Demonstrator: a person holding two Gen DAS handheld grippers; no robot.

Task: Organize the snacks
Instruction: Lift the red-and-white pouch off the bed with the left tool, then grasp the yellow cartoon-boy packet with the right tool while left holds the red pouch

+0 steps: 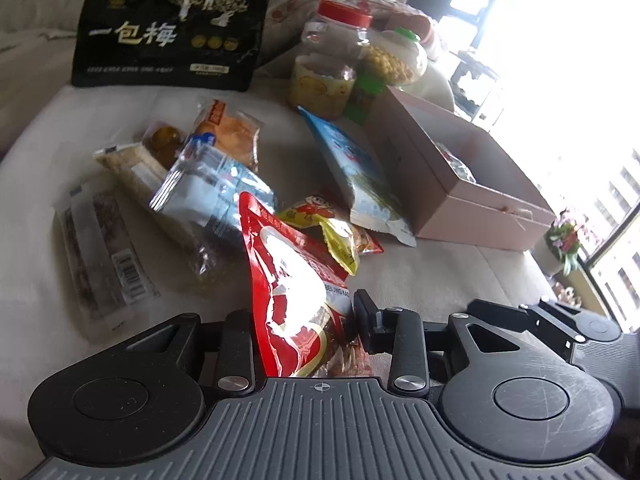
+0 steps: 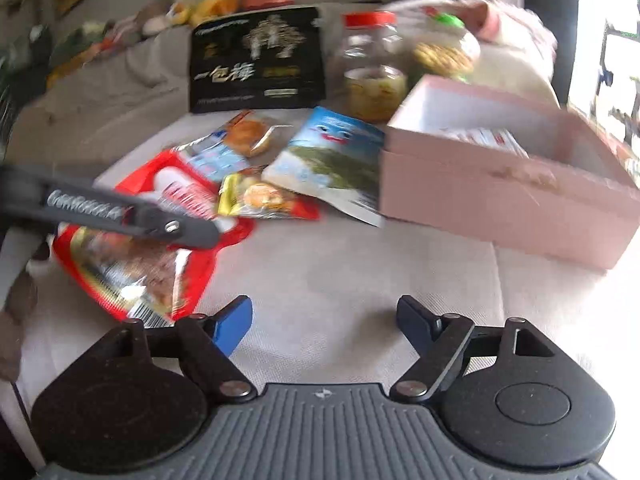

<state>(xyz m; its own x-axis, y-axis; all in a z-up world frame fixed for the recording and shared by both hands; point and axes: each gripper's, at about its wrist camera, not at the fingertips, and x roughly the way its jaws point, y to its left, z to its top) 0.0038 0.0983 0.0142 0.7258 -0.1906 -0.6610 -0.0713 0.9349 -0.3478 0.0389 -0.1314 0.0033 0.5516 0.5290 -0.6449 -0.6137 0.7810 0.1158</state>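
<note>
The left gripper pinches the red snack bag, holding it up above the couch with its long side pointing away, toward the snacks. The right gripper is spread wide, low over the couch, near the pink box.

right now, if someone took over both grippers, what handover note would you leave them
Left gripper: shut on the red pouch, lifted off the cloth surface.
Right gripper: open, holding nothing, hovering over bare cloth short of the pink box.
Pink box: open, at least one packet already inside.
Left to do: red pouch, blue-and-white bag leaning on the box, yellow packet, clear-wrapped snacks are still outside the box.
</note>
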